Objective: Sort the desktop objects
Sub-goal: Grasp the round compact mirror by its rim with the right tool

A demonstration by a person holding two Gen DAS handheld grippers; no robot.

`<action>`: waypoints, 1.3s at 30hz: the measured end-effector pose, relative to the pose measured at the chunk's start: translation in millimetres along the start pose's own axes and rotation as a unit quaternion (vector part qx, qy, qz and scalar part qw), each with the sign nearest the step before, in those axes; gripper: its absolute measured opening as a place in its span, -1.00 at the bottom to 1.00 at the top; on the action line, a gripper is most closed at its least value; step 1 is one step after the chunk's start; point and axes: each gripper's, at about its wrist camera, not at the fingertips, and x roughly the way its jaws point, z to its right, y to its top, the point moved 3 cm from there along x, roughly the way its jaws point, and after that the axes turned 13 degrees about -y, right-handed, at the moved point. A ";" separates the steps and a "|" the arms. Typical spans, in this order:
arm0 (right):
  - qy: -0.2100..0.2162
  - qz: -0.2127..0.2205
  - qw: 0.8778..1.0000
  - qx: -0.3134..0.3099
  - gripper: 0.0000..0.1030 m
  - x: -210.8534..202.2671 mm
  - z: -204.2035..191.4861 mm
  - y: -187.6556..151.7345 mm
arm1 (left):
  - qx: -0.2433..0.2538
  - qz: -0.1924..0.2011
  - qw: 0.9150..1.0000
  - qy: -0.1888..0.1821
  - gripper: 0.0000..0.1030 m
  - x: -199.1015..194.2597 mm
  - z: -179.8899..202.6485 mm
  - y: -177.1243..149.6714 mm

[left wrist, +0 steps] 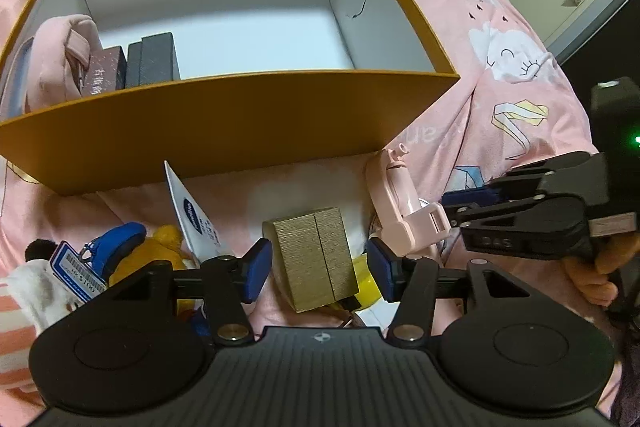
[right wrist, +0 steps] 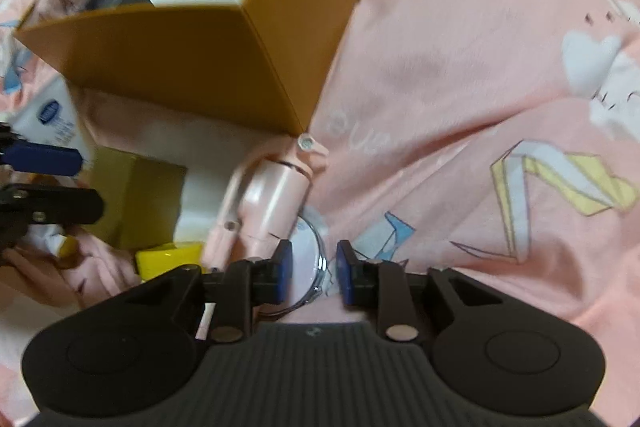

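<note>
- Two blue-padded fingers of the left gripper (left wrist: 318, 269) stand spread in the left wrist view, one on each side of a gold box (left wrist: 316, 257) that lies on the pink bedsheet (left wrist: 500, 75); I cannot tell whether the pads touch it.
- At 12 o'clock from the gold box sits the orange storage box (left wrist: 224, 115), open-topped with a white inside. In its 9 o'clock corner are a pink pouch (left wrist: 60, 55), a maroon speckled box (left wrist: 105, 69) and two dark grey boxes (left wrist: 154, 61) side by side.
- At 9 o'clock of the gripper lie a white card (left wrist: 192, 211) propped on edge, a blue item with a price tag (left wrist: 114, 247) and a mustard plush (left wrist: 160, 247).
- At 3 o'clock the right gripper (left wrist: 450, 213) reaches in and its tips meet the strap end of a pink handheld device (left wrist: 394, 195); whether they pinch it is not clear from here.
- A yellow object (left wrist: 366, 287) peeks out just beside the gold box at 4 o'clock.
- In the right wrist view, blurred, the right gripper (right wrist: 314, 273) has its jaws apart with a gap between the pads; a round glass-faced piece (right wrist: 308, 267) lies there, and the left pad is at the pink handheld device (right wrist: 272, 203), contact unclear.
- The orange storage box (right wrist: 192, 67) is at 11 o'clock, the gold box (right wrist: 136, 195) and yellow object (right wrist: 168, 259) at 9 o'clock, beside the left gripper's blue pad (right wrist: 44, 159).
</note>
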 end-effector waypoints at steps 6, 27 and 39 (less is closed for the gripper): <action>0.068 -0.039 0.995 0.057 -0.35 23.0 19.0 -2.8 | 0.000 -0.016 1.000 0.006 0.21 4.7 4.7 12.9; 0.180 -0.022 0.974 0.138 -0.55 19.6 31.0 -19.9 | -0.026 -0.033 0.999 0.013 0.13 12.2 -5.8 20.7; 0.150 0.003 0.980 0.133 -0.72 -23.2 11.6 -25.3 | -0.030 -0.009 1.000 0.004 0.08 4.2 -4.6 18.0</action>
